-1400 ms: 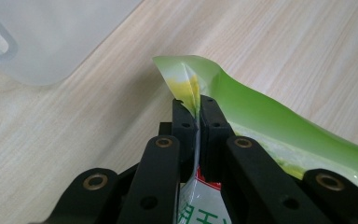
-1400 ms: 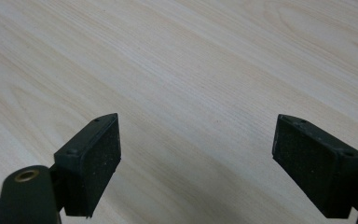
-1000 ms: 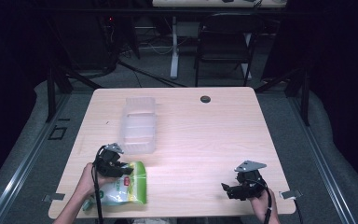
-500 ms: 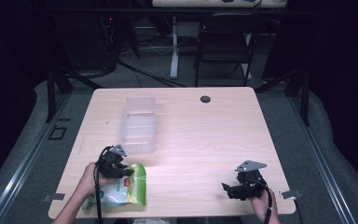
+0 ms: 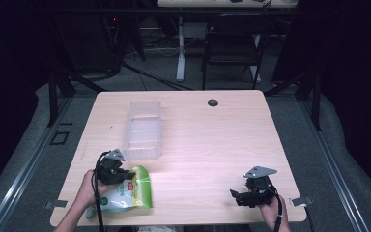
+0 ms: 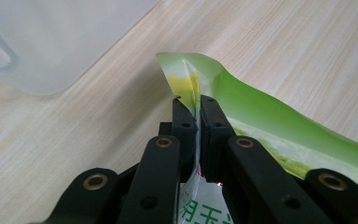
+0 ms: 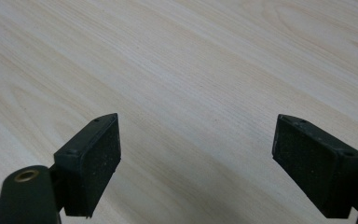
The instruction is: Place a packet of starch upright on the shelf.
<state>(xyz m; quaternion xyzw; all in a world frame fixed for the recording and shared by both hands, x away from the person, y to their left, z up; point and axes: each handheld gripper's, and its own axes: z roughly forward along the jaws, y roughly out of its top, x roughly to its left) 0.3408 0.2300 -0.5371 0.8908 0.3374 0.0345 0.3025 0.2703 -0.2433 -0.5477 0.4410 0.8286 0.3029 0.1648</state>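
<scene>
Green pouch (image 5: 125, 192) at near left of table (image 5: 207, 145), lying mostly flat, far edge lifted off the wood. Film glossy, thin, creased at the pinched corner (image 6: 186, 84); white lower part with print. Probably light, soft, floppy; likely to sag and swing from one corner, and slick enough to slide between pads under a weak grip. Sealed edge looks the stiffest place to hold; belly would only crumple.

Left gripper (image 5: 125, 175) at pouch's far left corner, jaws pressed together on the film, fold of green standing up between them (image 6: 198, 122). Hand (image 5: 88, 189) behind it, cable trailing toward near edge.

Clear bin (image 5: 142, 129) just beyond pouch, toward far side, long axis near to far, apparently with inner dividers. Small gap of bare wood between bin's near wall and pouch. Bin a blurred pale corner in left gripper view (image 6: 51, 42).

Right gripper (image 5: 235, 195) at near right, well apart from pouch and bin, low over table. Jaws spread wide, nothing between pads (image 7: 95, 163), only bare wood grain.

Small dark disc (image 5: 213, 102) near far edge, well apart from all else. Chair (image 5: 232, 48) past table in the dark.
</scene>
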